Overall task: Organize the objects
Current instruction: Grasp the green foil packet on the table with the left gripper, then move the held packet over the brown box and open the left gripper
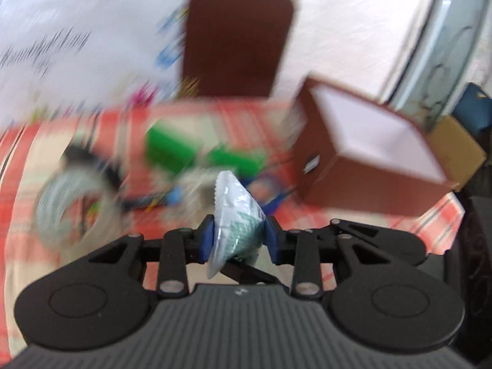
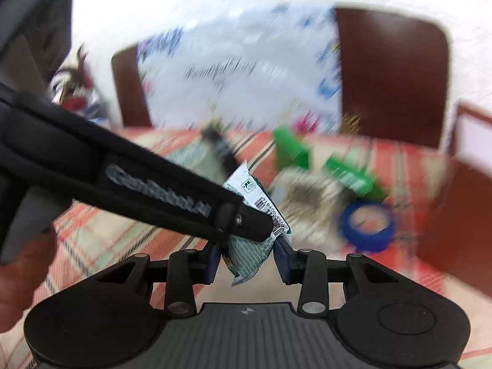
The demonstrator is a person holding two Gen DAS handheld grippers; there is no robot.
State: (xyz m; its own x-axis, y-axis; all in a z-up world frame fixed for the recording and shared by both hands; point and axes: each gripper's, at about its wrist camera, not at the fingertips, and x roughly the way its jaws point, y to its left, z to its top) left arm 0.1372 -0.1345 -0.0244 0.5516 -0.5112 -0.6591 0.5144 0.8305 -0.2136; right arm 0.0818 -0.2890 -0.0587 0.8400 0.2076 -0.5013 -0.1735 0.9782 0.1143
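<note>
Between the blue pads of the left gripper (image 1: pixel 238 240), seen from the left wrist, a small white-and-green foil sachet (image 1: pixel 236 212) is pinched and held above the red-checked tablecloth (image 1: pixel 430 215), with the open brown cardboard box (image 1: pixel 369 160) near the cloth's right edge, so the carrying step seems in hand. From the right wrist, the sachet (image 2: pixel 249 246) hangs between the spread fingers of the right gripper (image 2: pixel 247 258), which do not clearly touch it; next, I judge, comes either a handover or a drop into the box.

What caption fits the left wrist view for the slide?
Left gripper shut on a small packet, above a plaid tablecloth beside an open brown box.
</note>
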